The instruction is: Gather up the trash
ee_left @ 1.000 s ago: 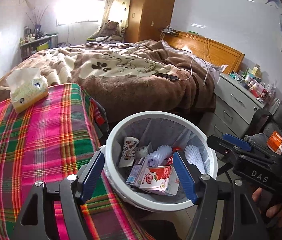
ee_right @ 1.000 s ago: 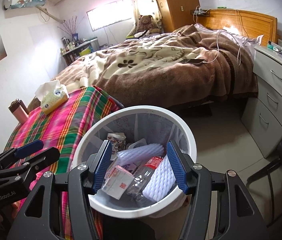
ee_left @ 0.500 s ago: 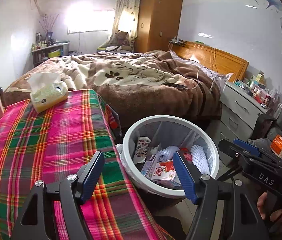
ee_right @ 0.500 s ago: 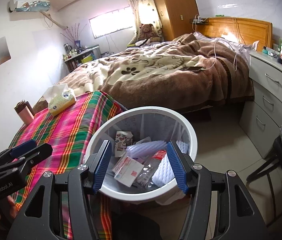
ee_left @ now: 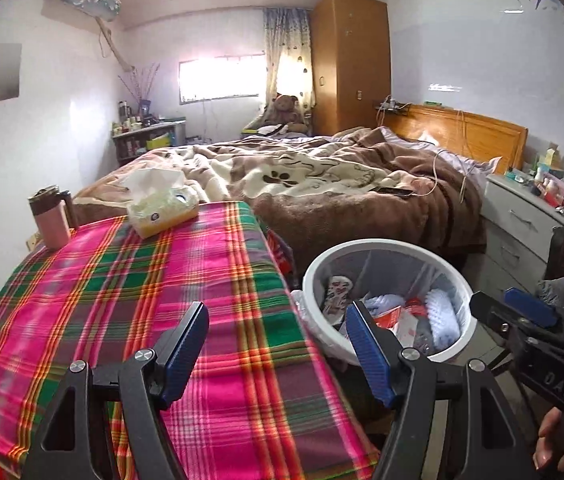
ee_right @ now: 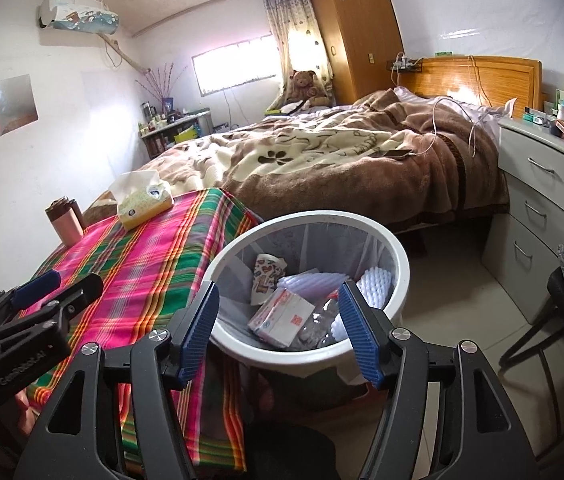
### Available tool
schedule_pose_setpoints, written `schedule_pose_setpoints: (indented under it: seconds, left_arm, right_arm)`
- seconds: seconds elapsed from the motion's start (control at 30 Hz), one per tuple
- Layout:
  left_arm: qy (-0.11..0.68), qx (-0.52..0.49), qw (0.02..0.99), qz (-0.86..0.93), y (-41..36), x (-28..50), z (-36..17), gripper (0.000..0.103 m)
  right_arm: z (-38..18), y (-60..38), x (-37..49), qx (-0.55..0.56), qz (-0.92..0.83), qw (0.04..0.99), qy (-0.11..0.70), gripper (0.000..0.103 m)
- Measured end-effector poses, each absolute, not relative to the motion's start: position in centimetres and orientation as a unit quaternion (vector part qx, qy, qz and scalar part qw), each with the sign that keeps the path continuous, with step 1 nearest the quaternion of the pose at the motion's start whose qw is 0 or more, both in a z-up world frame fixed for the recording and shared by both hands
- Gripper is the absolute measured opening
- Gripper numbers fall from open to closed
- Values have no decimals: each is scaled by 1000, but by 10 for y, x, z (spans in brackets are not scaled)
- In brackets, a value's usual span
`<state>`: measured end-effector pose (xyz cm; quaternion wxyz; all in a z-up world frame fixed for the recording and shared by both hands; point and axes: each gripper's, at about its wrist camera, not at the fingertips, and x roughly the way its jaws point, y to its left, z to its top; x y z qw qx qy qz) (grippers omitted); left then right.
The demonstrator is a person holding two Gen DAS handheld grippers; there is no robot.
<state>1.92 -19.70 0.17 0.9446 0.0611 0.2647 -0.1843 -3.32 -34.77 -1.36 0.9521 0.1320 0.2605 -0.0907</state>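
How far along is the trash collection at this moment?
Done: the bin already holds cartons, foam and a bottle. In hand: nothing; left gripper and right gripper are both open and empty. Left: only a tissue box and a pink flask sit on the plaid table.

The left gripper (ee_left: 277,348) is held tilted downward, its blue pads parted with nothing between them. The right gripper (ee_right: 277,326) is likewise angled down, its jaws having just been widened, empty. Fingertips (ee_left: 550,440) are seen at four o'clock.
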Motion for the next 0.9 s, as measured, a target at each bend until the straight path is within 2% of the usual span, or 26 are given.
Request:
schedule_pose_setpoints:
  seconds: [0.9]
  left_arm:
    - [258, 44, 947, -185, -178, 6, -4, 71]
  right_arm:
    - [-16, -324, -46, 112, -95, 957, 249, 64]
